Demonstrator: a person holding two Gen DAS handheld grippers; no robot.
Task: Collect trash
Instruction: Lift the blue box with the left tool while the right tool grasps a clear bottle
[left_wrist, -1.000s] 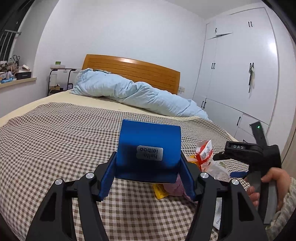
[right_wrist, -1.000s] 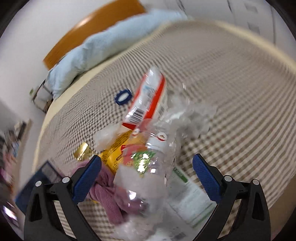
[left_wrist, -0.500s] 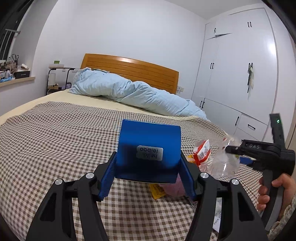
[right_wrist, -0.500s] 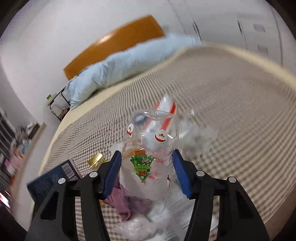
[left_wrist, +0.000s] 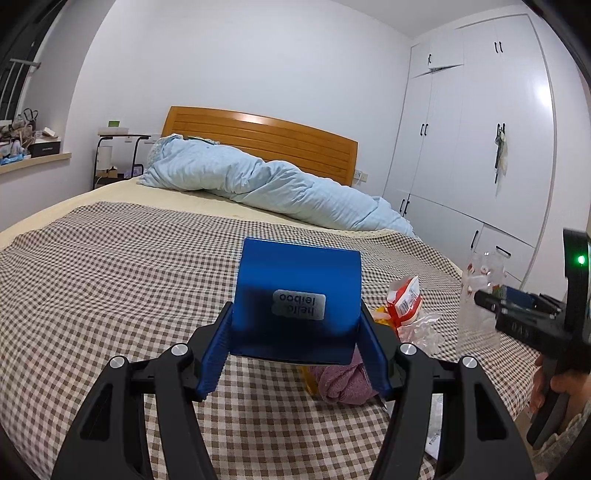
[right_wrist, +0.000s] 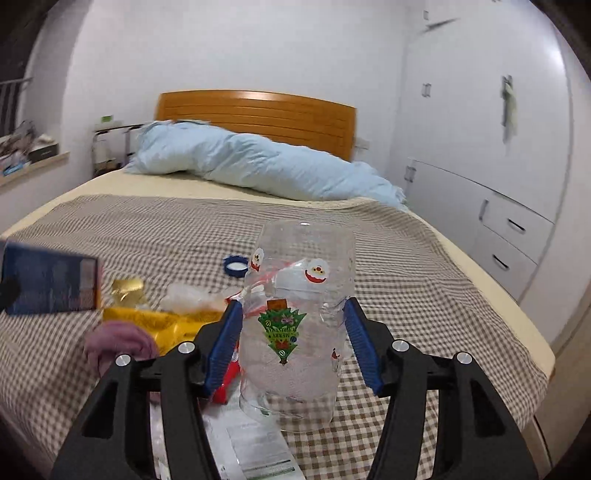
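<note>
Clear plastic bag clamped between right jaws.

Grippers: two, left and right
Blue boxes: one
Clear bags: one
Red-and-white wrappers: one
Gold wrappers: two
Purple cloths: one
Blue caps: one
Duvets: one
Beds: one

Even indoor light, fisheye-warped edges, wardrobe glare
</note>
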